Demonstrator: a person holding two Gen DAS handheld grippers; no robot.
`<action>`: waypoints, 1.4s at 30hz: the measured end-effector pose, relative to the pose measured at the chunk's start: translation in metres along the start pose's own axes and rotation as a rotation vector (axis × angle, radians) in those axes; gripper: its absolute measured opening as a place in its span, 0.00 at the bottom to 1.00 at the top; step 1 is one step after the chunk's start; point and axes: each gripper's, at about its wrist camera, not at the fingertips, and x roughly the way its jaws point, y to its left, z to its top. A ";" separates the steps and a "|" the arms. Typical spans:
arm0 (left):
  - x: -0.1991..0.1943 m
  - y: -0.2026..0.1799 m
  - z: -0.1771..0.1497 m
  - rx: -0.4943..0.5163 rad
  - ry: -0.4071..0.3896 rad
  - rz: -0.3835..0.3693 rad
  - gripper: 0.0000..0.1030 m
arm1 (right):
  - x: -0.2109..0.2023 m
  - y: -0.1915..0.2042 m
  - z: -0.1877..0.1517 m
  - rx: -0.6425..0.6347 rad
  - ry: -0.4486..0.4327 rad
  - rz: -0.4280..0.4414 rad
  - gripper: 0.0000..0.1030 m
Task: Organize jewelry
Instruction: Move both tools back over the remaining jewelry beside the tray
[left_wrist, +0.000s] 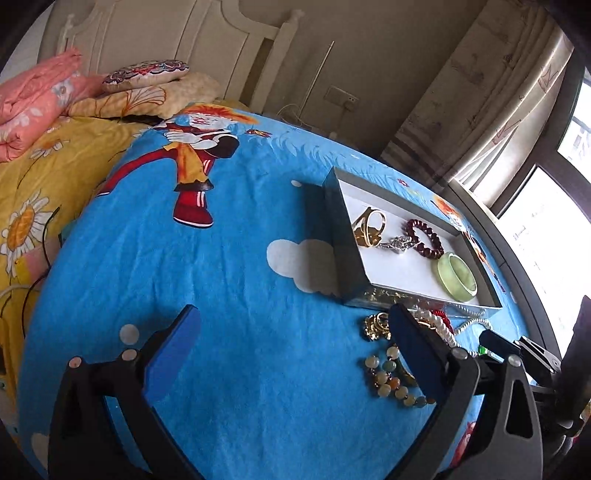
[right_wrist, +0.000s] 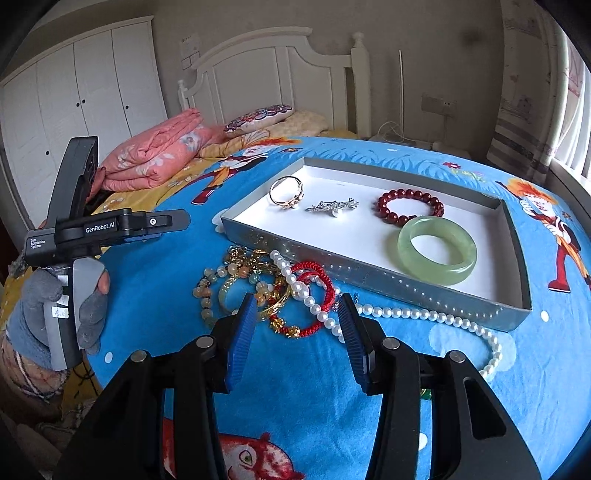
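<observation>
Partly done: tray (right_wrist: 369, 266) on bed holds gold ring (right_wrist: 286, 192), brooch (right_wrist: 332, 206), red beads (right_wrist: 410, 206), jade bangle (right_wrist: 437, 251). Left to sort: tangled pile (right_wrist: 273, 288) and pearls (right_wrist: 406, 314) just before tray. Right gripper (right_wrist: 297, 325) spread, empty, over pile. Left gripper (left_wrist: 291, 350) spread, empty. Pile pieces hard to separate; pearl end hidden.

We read "GenRobot.AI" and "Data Acquisition System" on the left gripper (right_wrist: 177, 220), left of the tray (right_wrist: 369, 266).
</observation>
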 end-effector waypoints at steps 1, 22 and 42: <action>0.001 -0.001 0.000 0.008 0.001 -0.001 0.98 | 0.002 0.002 -0.001 -0.005 0.009 0.011 0.39; -0.010 -0.005 -0.005 0.041 -0.057 -0.063 0.98 | 0.029 0.031 -0.002 0.125 0.151 0.133 0.37; 0.002 -0.036 -0.007 0.211 0.049 -0.074 0.96 | -0.051 -0.040 -0.023 0.190 -0.060 -0.028 0.11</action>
